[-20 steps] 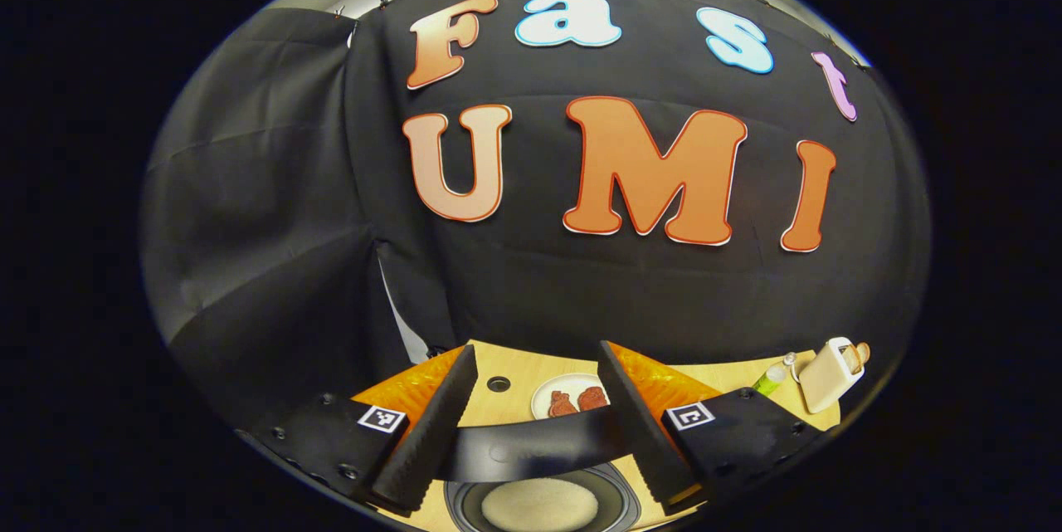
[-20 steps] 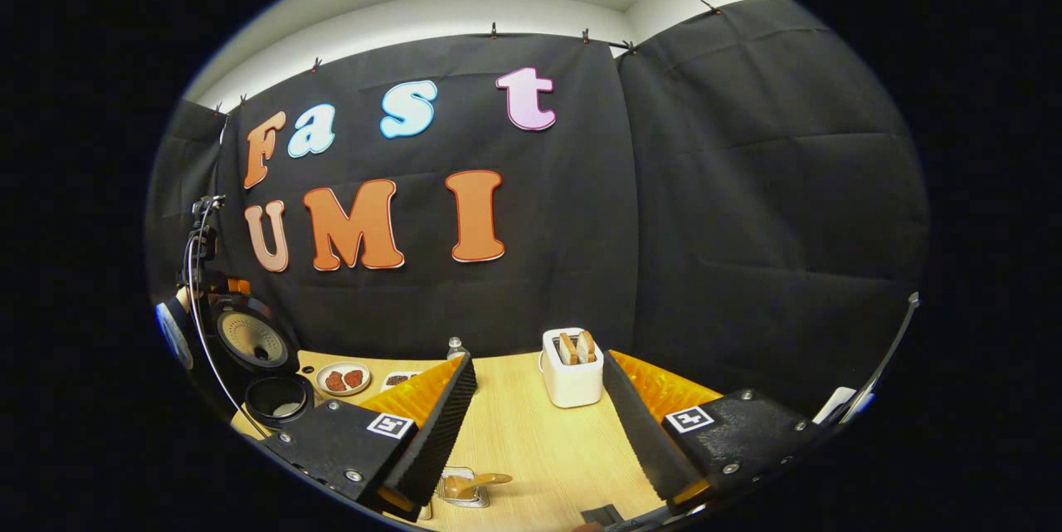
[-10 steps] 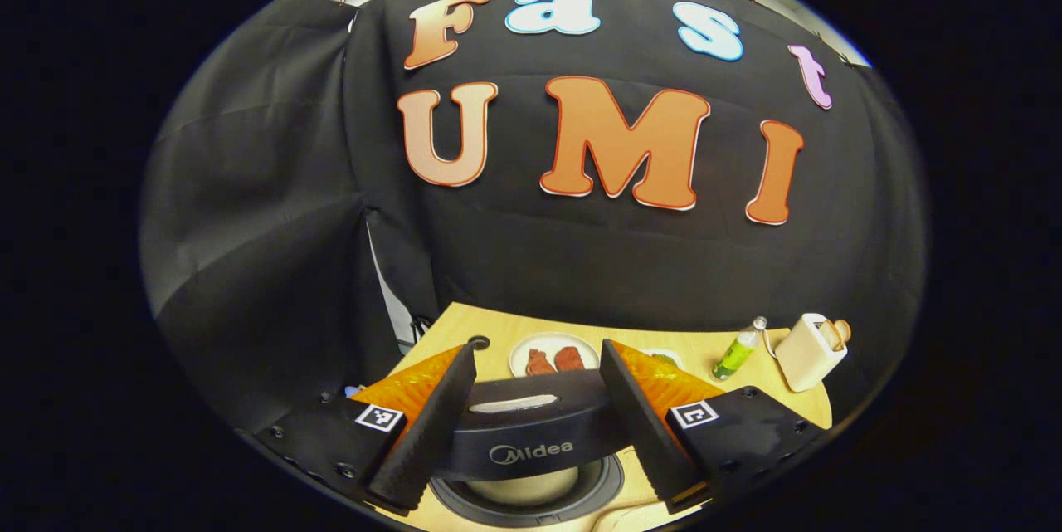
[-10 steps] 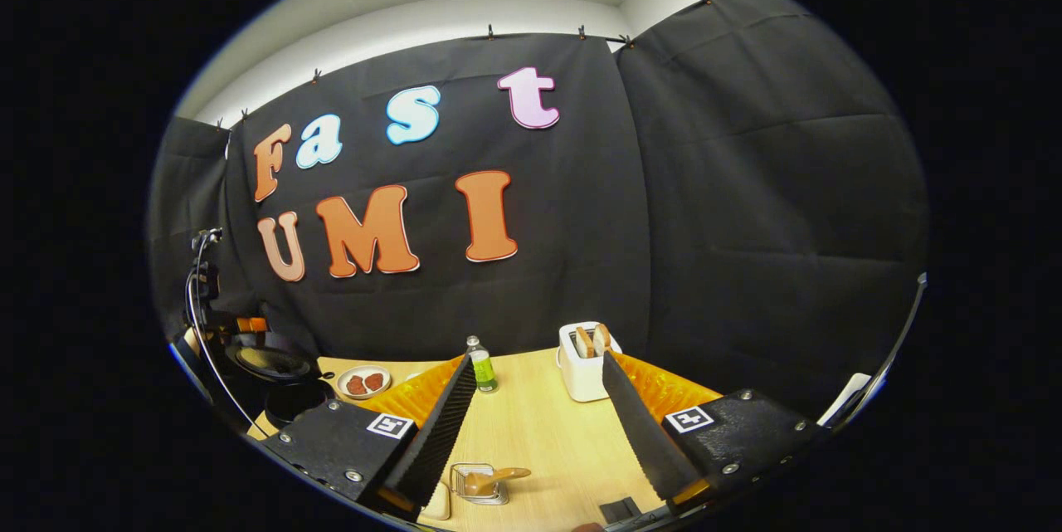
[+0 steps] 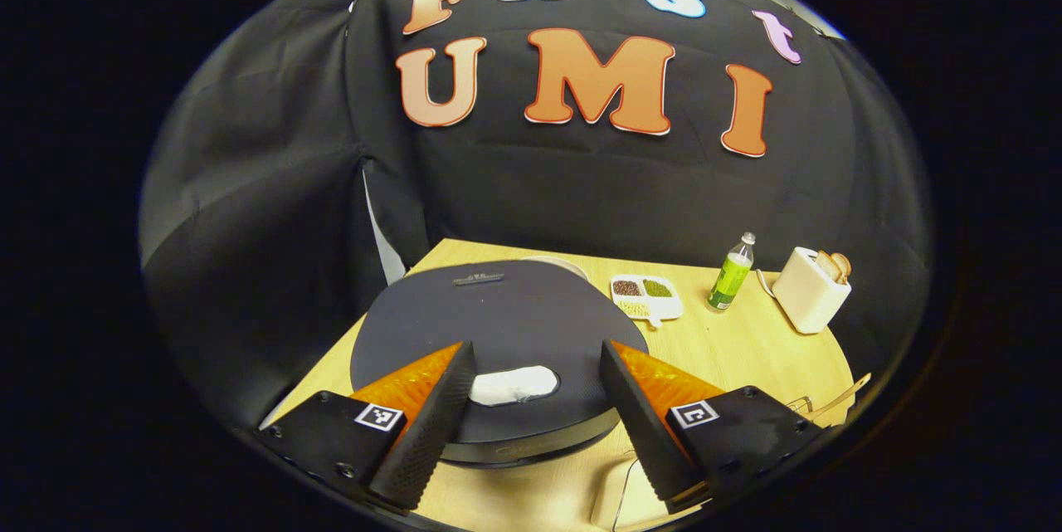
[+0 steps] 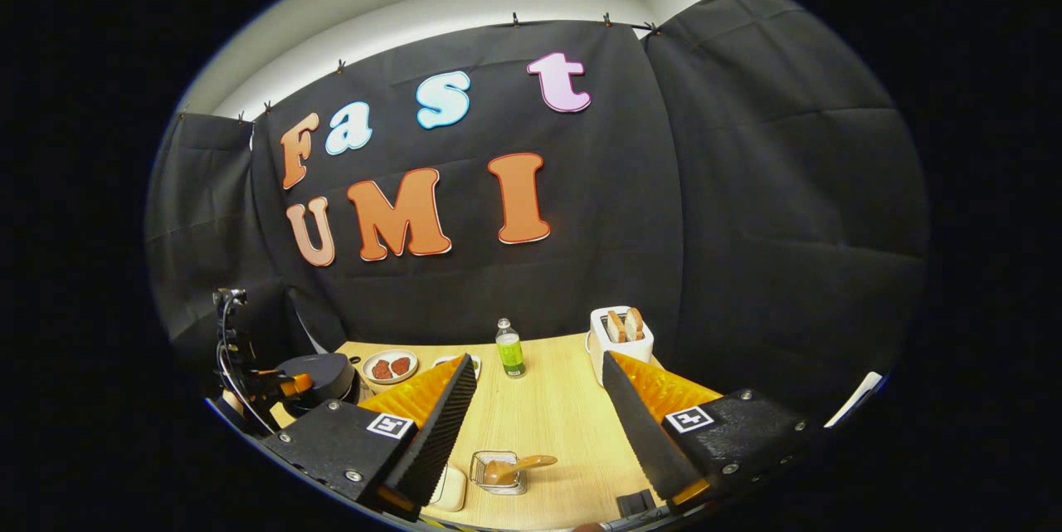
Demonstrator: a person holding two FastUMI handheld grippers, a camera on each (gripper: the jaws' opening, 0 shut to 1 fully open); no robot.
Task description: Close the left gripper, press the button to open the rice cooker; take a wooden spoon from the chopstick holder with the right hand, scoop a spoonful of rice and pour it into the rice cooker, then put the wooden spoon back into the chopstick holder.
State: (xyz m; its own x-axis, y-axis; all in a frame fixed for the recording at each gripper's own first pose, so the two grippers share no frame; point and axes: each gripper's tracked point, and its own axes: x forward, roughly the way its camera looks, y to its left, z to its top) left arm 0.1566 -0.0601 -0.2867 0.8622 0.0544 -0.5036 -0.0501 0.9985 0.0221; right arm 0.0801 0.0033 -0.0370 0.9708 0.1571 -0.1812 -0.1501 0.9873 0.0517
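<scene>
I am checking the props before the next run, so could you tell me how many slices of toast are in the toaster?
2. Both stand upright, side by side, in the top of the toaster at the far edge of the table, right of the green bottle. None seems hidden.

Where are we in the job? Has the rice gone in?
It looks about finished. A second ago the rice cooker stood open with rice in its pot; its lid is now down. The wooden spoon rests in the chopstick holder. In hand: nothing, since the left gripper and right gripper are open and empty. Nothing seems left.
</scene>
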